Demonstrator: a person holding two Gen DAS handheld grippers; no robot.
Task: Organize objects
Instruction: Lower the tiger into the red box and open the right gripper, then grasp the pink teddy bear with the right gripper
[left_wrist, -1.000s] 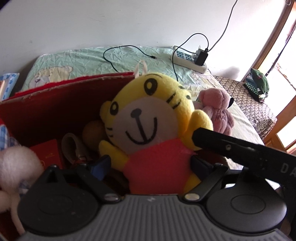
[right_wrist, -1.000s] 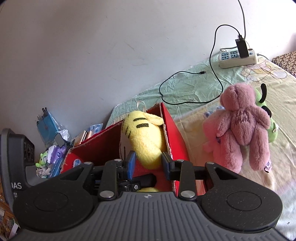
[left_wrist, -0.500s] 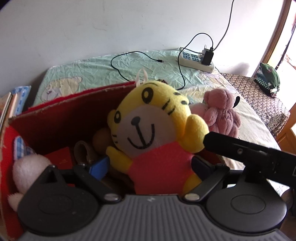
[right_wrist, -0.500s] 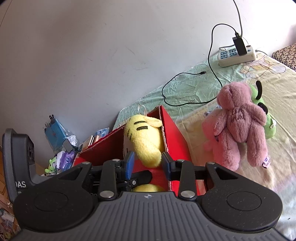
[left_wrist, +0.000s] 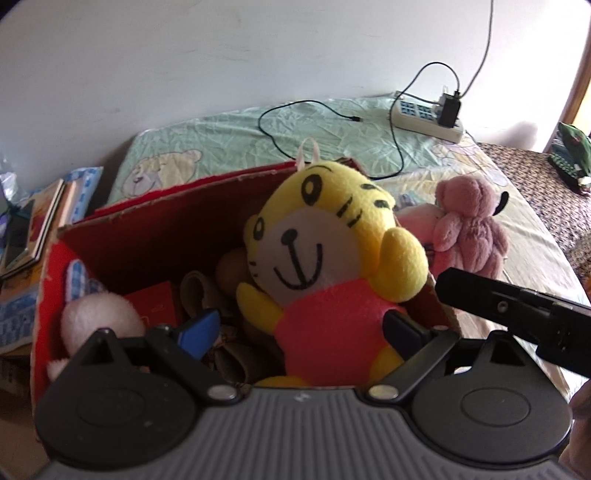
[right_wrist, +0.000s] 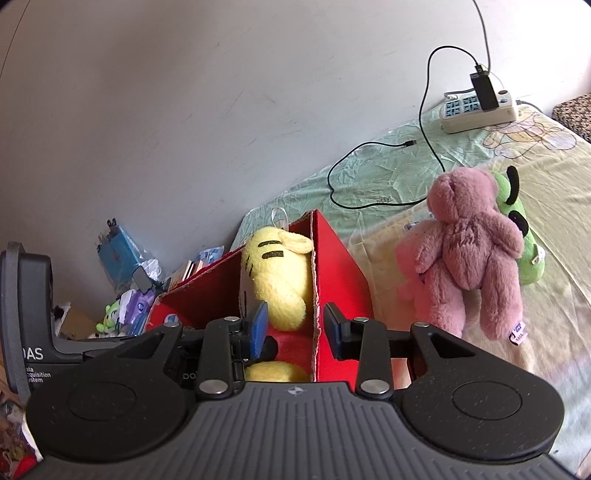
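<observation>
Yellow tiger plush (left_wrist: 332, 266), soft pile fabric with a pink-red shirt, stands upright in the red cardboard box (left_wrist: 155, 229), head up, face toward the left gripper (left_wrist: 301, 328). Its torso lies between that gripper's widely spread fingers; contact cannot be confirmed. Right gripper (right_wrist: 295, 326) is partly open, empty, straddling the box wall. Fuzzy mauve bear (right_wrist: 469, 251) lies face-down on the bedsheet (right_wrist: 388, 173).
</observation>
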